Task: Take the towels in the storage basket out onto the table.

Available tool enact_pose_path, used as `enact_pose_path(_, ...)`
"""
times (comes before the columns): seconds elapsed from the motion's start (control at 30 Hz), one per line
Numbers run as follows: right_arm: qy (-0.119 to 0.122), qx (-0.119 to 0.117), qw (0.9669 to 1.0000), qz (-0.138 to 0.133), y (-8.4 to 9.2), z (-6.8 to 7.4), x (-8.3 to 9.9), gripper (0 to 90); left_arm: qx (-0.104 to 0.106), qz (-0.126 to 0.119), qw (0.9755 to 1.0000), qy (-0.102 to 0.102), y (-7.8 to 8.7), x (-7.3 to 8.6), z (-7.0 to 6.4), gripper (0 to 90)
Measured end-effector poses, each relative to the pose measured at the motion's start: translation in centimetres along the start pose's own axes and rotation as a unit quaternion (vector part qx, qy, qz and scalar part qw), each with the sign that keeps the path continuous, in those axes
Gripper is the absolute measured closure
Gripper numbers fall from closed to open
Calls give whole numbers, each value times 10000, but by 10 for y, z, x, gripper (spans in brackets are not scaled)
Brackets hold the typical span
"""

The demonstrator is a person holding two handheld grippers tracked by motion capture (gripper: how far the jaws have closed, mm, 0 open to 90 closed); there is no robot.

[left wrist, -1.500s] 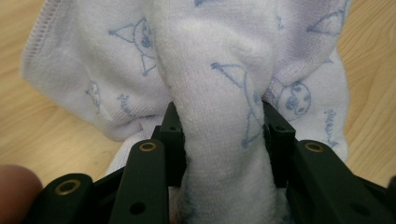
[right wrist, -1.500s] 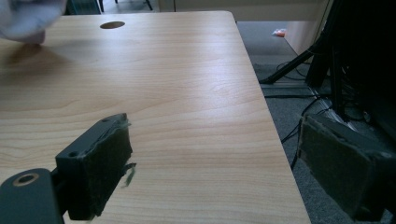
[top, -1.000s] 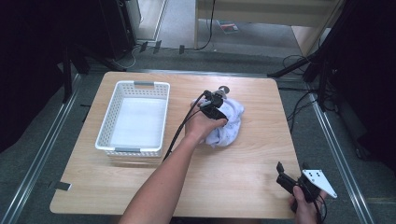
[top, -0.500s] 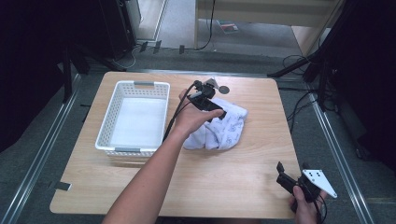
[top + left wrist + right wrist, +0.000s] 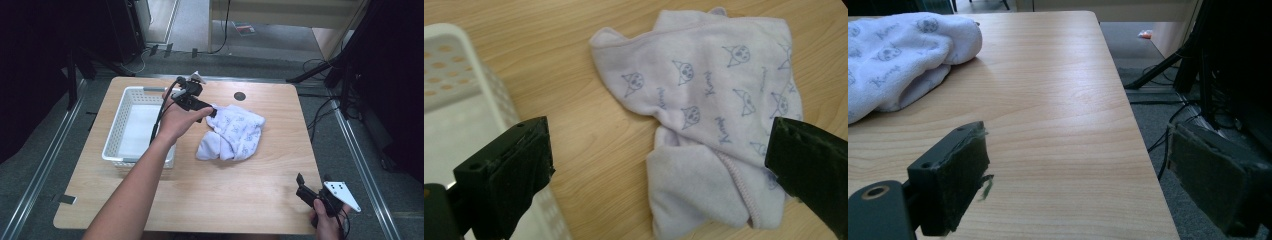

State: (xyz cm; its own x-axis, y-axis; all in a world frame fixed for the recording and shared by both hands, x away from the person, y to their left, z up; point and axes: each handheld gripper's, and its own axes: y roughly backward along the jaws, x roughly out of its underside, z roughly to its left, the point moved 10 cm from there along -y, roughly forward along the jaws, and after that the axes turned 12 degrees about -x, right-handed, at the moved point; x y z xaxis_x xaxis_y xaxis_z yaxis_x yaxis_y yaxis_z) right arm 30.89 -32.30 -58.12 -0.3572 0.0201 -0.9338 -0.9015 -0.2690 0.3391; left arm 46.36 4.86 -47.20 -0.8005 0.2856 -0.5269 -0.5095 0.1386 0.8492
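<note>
Two black fingers (image 5: pixel 950 182) spread wide over the bare wooden desk (image 5: pixel 1058 115) near its right edge, with a crumpled white printed cloth (image 5: pixel 895 55) lying far left.

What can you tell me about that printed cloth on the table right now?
The cloth is a soft, terry-looking white towel with a faint lilac tint, printed with small blue cat-like faces and script words. It lies crumpled and loosely folded on the wooden table, right of the white basket, not touching it. The left gripper hangs open above it; nothing grips it.
</note>
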Motion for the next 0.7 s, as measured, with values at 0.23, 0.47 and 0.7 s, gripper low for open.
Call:
enact_pose_path(0.23, -10, 9, 10000, 5, 0, 0, 0, 100, -123, -151, 9996, 188, 20, 11, 35, 0)
enact_pose_path(0.47, -2, 27, 10000, 21, 0, 0, 0, 101, -283, -218, 9988, 339, 36, 28, 70, 0)
enact_pose_path(0.7, 11, 44, 10000, 25, 0, 0, 0, 101, -530, -226, 9971, 506, 47, 51, 106, 0)
